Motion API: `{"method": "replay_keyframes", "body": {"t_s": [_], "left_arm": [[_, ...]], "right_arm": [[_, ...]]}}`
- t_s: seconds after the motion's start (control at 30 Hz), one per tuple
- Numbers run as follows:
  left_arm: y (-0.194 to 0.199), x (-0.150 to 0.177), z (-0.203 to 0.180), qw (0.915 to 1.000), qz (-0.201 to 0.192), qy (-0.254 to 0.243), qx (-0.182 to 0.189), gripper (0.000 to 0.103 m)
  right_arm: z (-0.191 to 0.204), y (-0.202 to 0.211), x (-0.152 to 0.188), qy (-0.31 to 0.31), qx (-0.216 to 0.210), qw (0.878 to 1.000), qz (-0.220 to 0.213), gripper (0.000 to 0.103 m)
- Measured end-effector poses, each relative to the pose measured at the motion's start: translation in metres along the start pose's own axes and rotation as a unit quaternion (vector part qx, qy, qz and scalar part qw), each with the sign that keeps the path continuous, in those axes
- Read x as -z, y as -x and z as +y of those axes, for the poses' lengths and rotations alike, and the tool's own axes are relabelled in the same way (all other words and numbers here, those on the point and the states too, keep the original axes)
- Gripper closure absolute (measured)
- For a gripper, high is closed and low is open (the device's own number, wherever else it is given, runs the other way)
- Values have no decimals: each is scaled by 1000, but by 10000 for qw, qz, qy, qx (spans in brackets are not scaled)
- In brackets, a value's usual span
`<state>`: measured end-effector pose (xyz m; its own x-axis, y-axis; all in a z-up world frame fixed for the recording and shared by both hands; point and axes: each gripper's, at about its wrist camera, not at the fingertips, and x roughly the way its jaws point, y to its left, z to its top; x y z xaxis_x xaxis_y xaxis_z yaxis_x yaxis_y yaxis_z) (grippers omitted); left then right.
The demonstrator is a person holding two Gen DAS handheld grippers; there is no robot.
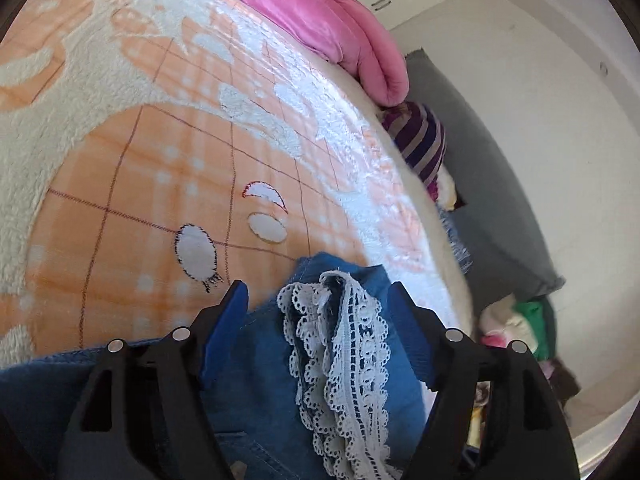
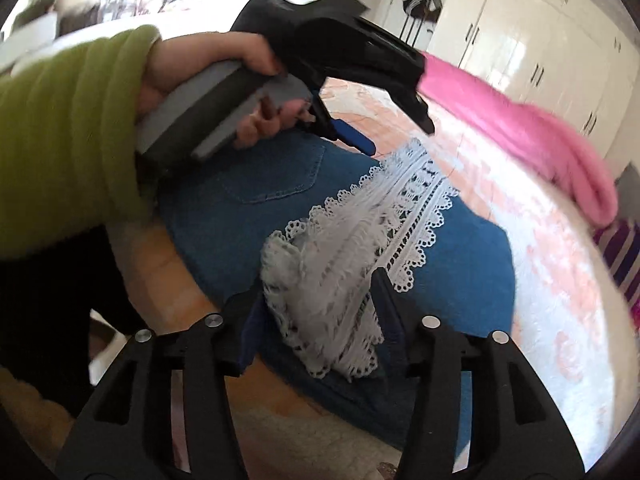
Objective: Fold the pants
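Observation:
Blue denim pants (image 2: 460, 264) with a white lace hem (image 2: 384, 216) lie folded on an orange and cream blanket (image 1: 160, 128). In the left wrist view the pants (image 1: 264, 368) and the lace (image 1: 344, 344) sit between the fingers of my left gripper (image 1: 318, 292), which stands wide apart and open. My right gripper (image 2: 316, 280) is also open, its fingers either side of the bunched lace end. The left gripper (image 2: 360, 140) shows in the right wrist view, above the pants' far end, held by a hand in a green sleeve (image 2: 72, 120).
A pink quilt (image 1: 320, 20) lies at the far side of the bed; it also shows in the right wrist view (image 2: 540, 136). A striped garment (image 1: 420, 140), a grey cushion (image 1: 492, 208) and a pile of clothes (image 1: 524, 328) sit beyond the bed's right edge. White wardrobes (image 2: 540, 40) stand behind.

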<state>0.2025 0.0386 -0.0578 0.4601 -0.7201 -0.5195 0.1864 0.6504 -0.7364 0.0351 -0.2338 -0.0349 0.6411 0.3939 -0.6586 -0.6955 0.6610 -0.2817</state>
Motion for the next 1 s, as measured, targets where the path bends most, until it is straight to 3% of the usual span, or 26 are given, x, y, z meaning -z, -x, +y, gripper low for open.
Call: {"method": "replay_keyframes", "body": {"t_s": [0.13,0.23,0.27,0.3,0.33,0.47,0.6,0.77,0.9,1.0], "left_arm": [[-15,-3,-5,9999,90,-92,-81,28],[-25,-6,-7,9996,125,-199,-176,31],[-29,-7,-10,9993,116,-269,-225,50],[-32,-9,-12,9992,110,-302,-240,85],[-32,-9,-12,9991,101,-327,-251,88],[-20,-8,-22,9980,-125,-537,-299,88],[-5,-1,-23,9954,-208,-731,-581,87],[-6,-2,-8,9962,-155,-609,-597,86],[-7,-3,-6,9963,-167,-619,-575,80],[-9,-5,-6,9968,-155,-583,-528,80]], "right_arm": [[-2,-2,1,-29,82,10000,-4,54],[-6,-2,4,-314,-338,9989,97,83],[-8,-1,4,-353,-370,9986,96,85],[-10,1,4,-385,-405,9984,64,86],[-10,4,1,-426,-430,9982,-5,88],[-12,13,-10,-512,-632,9963,-277,88],[-4,-8,-1,-413,-800,9959,99,81],[-21,7,-6,-823,-1220,9890,-118,63],[-56,28,-10,-1502,-1534,9751,-552,47],[-89,36,-13,-1927,-1354,9690,-745,40]]}}
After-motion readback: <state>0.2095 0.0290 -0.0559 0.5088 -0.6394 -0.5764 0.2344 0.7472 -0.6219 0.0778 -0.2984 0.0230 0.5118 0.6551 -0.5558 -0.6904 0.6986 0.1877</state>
